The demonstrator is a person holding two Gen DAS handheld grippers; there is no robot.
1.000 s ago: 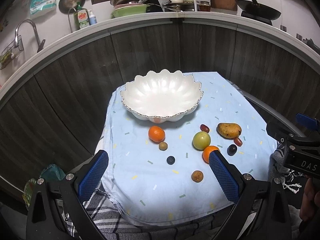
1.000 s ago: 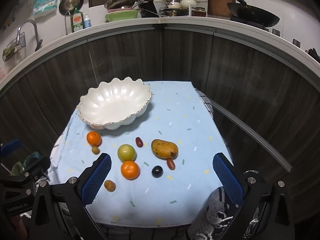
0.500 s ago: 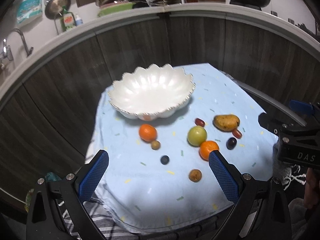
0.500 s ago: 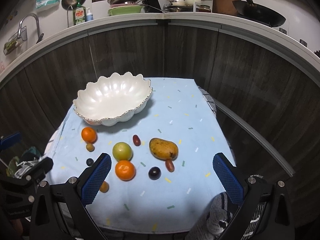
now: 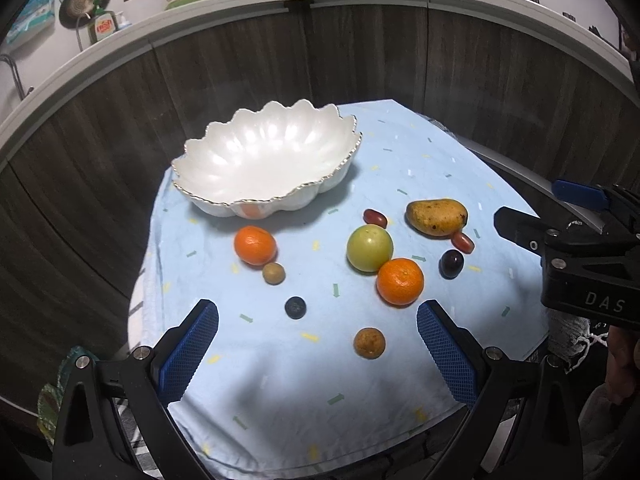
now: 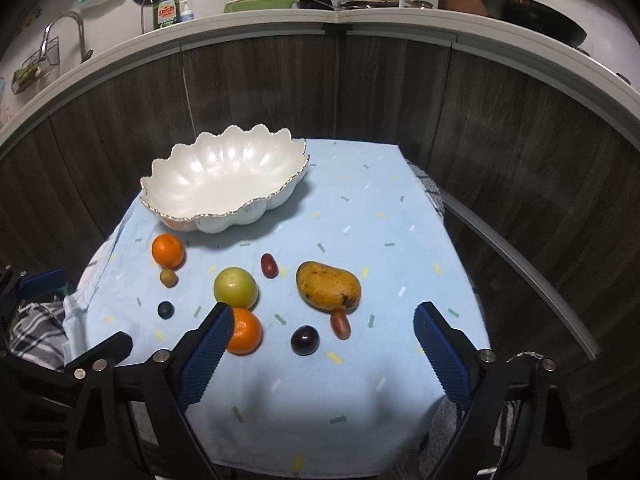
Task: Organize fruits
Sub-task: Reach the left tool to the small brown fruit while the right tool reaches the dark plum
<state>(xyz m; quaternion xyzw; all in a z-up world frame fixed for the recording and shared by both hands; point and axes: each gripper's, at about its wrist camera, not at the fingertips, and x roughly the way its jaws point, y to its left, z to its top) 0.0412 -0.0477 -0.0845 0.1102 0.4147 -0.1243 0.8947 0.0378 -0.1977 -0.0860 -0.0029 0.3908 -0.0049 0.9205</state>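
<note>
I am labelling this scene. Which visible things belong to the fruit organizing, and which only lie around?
Job: bowl, mango, two oranges, green fruit, dark plum, blueberry.
Lying about: soap bottle, wok, faucet.

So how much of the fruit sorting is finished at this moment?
Nothing is done: the white bowl is empty. The mango, both oranges and the small fruits lie on the cloth. The right gripper is closing, holding nothing; the left gripper is open.
</note>
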